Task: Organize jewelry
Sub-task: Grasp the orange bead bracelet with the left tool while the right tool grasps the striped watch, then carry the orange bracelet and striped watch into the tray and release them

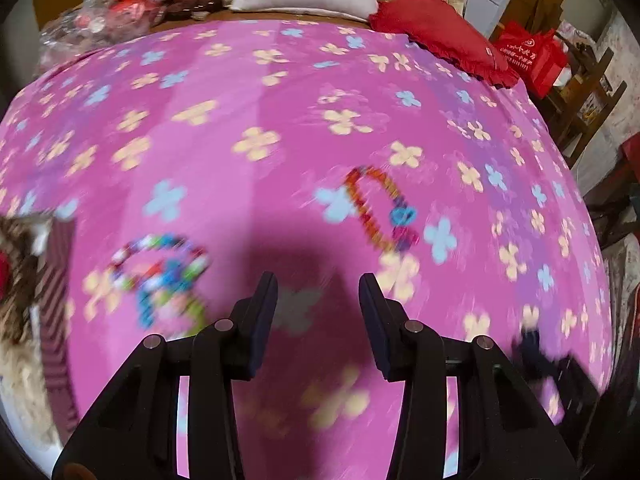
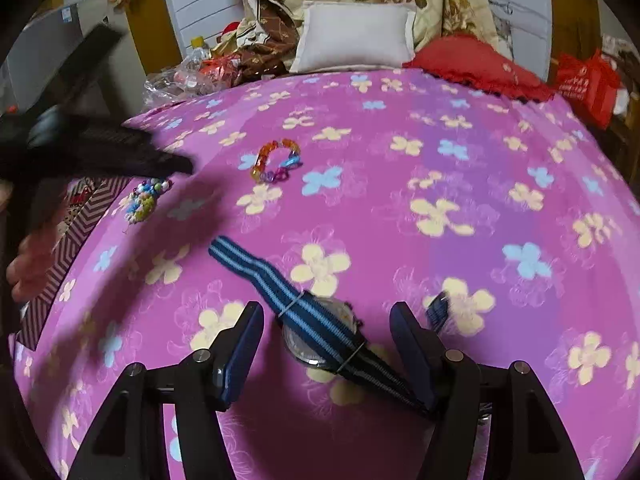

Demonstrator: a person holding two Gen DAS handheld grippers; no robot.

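Observation:
An orange bead bracelet [image 1: 378, 206] with blue and pink links lies on the pink flowered bedspread [image 1: 280, 92], ahead and right of my open, empty left gripper [image 1: 318, 292]. A multicoloured bead bracelet [image 1: 160, 276] lies just left of it. Both show in the right wrist view: orange bracelet [image 2: 276, 160], multicoloured beads [image 2: 146, 198]. A watch [image 2: 316, 336] with a blue striped strap lies between the fingers of my open right gripper [image 2: 326, 322]. The left gripper appears blurred at the left of that view [image 2: 120, 152].
A box with a zigzag-patterned edge [image 2: 68, 248] sits at the bed's left edge. A white pillow [image 2: 356, 36], a red cushion [image 2: 480, 64], folded quilts and plastic bags lie at the head. A red bag [image 1: 532, 56] and a wooden rack stand right of the bed.

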